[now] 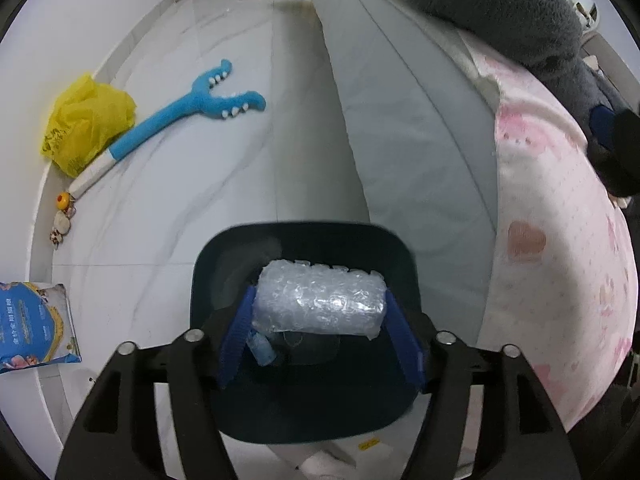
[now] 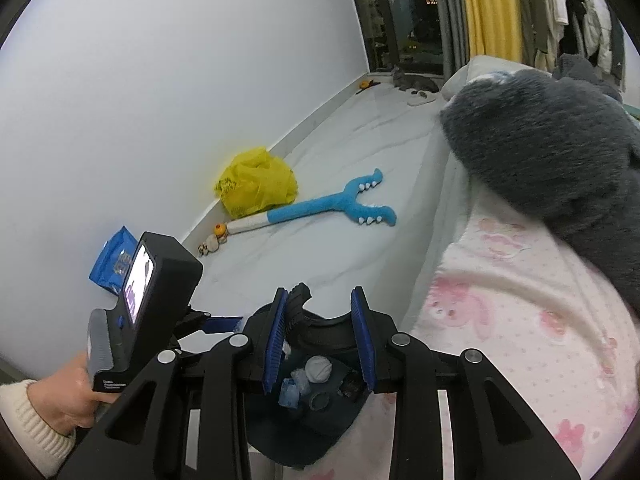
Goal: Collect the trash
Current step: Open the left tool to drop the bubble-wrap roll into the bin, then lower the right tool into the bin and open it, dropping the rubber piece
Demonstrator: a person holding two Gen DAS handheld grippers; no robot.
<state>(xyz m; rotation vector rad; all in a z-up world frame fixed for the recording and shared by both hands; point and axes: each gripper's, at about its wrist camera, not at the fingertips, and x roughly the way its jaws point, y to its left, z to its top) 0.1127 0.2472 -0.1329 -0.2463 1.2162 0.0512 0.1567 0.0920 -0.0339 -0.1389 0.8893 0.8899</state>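
Bubble wrap (image 1: 320, 300), light and squashy, low centre: our left gripper (image 1: 320, 312) clamps its ends over the bin (image 1: 404, 256); right gripper (image 2: 320, 320) gapes, empty.

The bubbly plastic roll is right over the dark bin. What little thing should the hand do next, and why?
Probably open the left gripper and let go. Its blue fingers clamp the bubble wrap roll directly above the open dark bin, which already holds other scraps, so it should drop straight inside. The right gripper is open and holds nothing.
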